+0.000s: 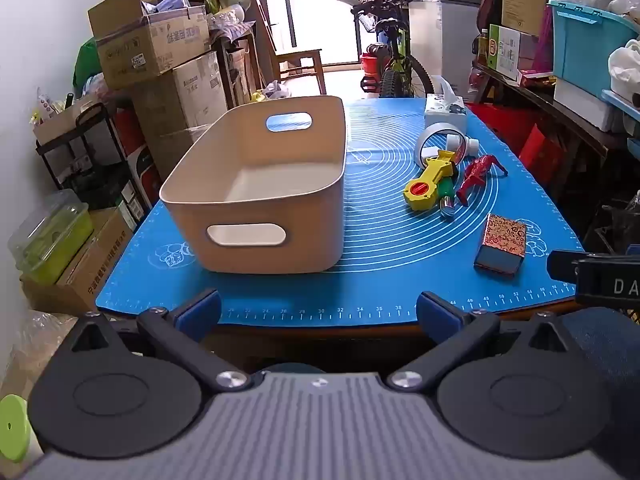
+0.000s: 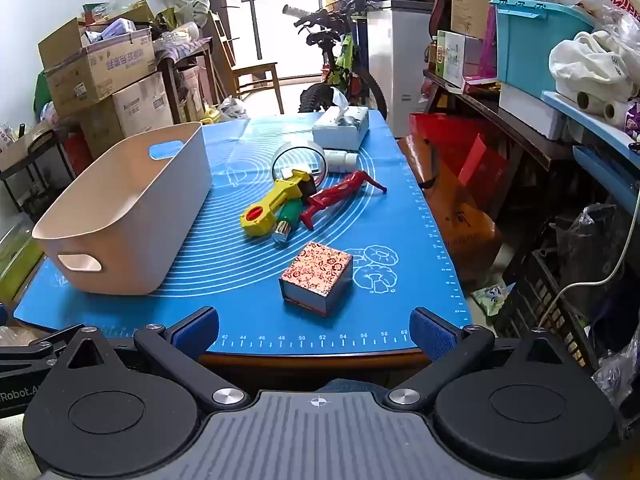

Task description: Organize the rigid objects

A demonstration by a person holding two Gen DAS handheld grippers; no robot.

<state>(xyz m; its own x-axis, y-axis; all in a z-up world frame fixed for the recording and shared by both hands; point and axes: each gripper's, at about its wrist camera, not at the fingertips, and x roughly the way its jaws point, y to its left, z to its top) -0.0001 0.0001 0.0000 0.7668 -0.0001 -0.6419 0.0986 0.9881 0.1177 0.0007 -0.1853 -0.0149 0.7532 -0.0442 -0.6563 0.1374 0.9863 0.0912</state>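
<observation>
On table's blue mat [image 2: 248, 304]: empty beige bin [image 2: 132, 216] at 9 o'clock, light, stiff, take by handle slot. Patterned box [image 2: 318, 276] at 6 o'clock, rigid, likely light; grip flat sides. Yellow toy [image 2: 274, 208], red toy [image 2: 336, 196] piled at centre, odd shapes, may slip. Left hand-held gripper [image 1: 318, 312], right hand-held gripper [image 2: 316, 330]: jaws spread wide, holding nothing, short of table edge.

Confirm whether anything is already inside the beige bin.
No, the beige bin shows only its bare white floor, while the patterned box sits outside on the blue mat.
</observation>
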